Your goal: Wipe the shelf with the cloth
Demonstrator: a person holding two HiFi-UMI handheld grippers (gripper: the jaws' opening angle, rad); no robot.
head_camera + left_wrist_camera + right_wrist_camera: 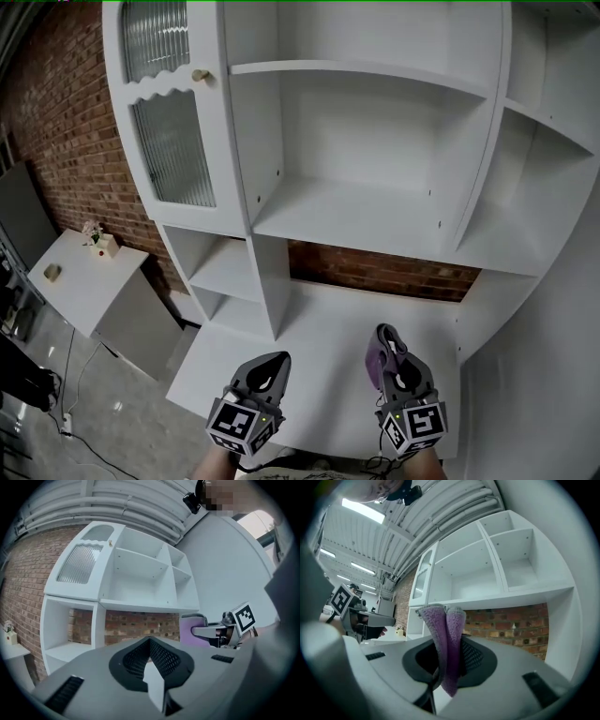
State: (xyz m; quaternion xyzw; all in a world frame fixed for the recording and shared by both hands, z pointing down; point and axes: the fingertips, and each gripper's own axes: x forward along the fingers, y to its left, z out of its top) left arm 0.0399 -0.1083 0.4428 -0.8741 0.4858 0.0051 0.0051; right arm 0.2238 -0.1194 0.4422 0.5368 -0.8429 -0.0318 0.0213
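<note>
A white shelf unit (366,216) stands against a brick wall, with open compartments and a broad lower surface (319,347). My right gripper (386,345) hovers over that lower surface at the front right, shut on a folded purple cloth (375,360). In the right gripper view the cloth (446,639) sticks up between the jaws. My left gripper (274,367) is beside it to the left, shut with nothing in it; in the left gripper view its jaws meet at the tip (150,641). The shelf unit (136,581) fills that view, with the right gripper (220,631) at right.
A ribbed-glass cabinet door (169,122) with a round knob (199,75) closes the upper left compartment. A low white side table (80,277) with a small flower pot (101,242) stands at the left. Cables lie on the grey floor (84,422).
</note>
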